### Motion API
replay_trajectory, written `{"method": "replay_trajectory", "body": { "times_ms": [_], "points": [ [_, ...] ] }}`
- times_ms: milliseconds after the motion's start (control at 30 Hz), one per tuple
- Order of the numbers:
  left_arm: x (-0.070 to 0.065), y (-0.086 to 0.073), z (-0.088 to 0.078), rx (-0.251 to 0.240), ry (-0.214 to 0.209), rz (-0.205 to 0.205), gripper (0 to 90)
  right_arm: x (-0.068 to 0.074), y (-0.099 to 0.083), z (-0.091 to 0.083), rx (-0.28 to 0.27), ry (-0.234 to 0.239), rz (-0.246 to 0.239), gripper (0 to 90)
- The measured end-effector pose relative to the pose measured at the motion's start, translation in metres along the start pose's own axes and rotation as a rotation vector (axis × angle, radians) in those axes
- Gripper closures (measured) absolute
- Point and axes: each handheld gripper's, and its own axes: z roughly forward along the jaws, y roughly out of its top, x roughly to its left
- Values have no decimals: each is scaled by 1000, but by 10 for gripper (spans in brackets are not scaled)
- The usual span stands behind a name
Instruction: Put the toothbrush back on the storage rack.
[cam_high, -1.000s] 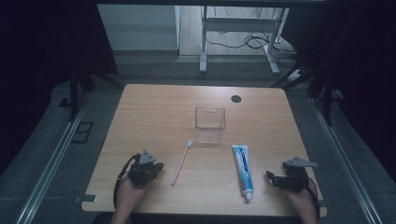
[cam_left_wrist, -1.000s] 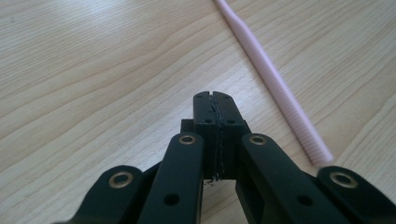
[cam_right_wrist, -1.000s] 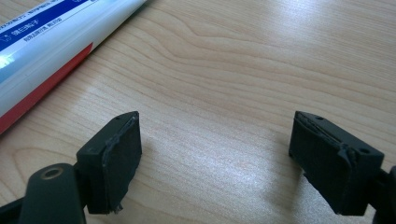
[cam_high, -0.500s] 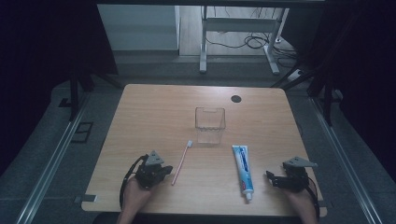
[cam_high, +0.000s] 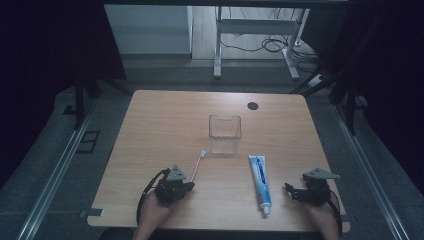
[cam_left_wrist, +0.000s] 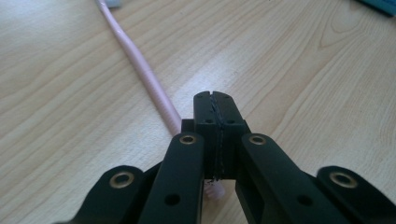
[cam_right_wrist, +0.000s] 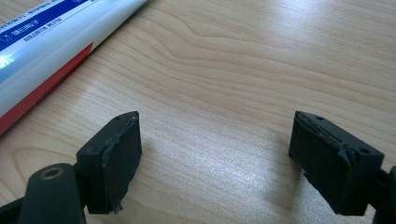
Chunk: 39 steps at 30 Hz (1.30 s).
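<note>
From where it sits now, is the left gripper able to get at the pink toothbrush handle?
Probably yes. The left gripper sits at the near end of the toothbrush, with bare table around it, but its jaws are shut beside the handle and must open first.

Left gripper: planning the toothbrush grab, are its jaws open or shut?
Shut: the left gripper pads meet, with the toothbrush beside them.

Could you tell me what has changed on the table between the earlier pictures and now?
The left gripper slid to the right across the table to the near end of the pink toothbrush; its jaws are shut beside the handle, not on it. The right gripper, open, the toothpaste tube and the clear cup stayed put.
</note>
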Motion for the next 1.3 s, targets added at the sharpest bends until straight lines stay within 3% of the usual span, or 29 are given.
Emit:
{"method": "replay_trajectory", "body": {
  "times_ms": [467,1300],
  "points": [
    [3,-4,4,55,37,5,885,0,0,0,0,0,0,167],
    [41,-16,-14,93,101,-51,872,0,0,0,1,0,-1,167]
  ]
}}
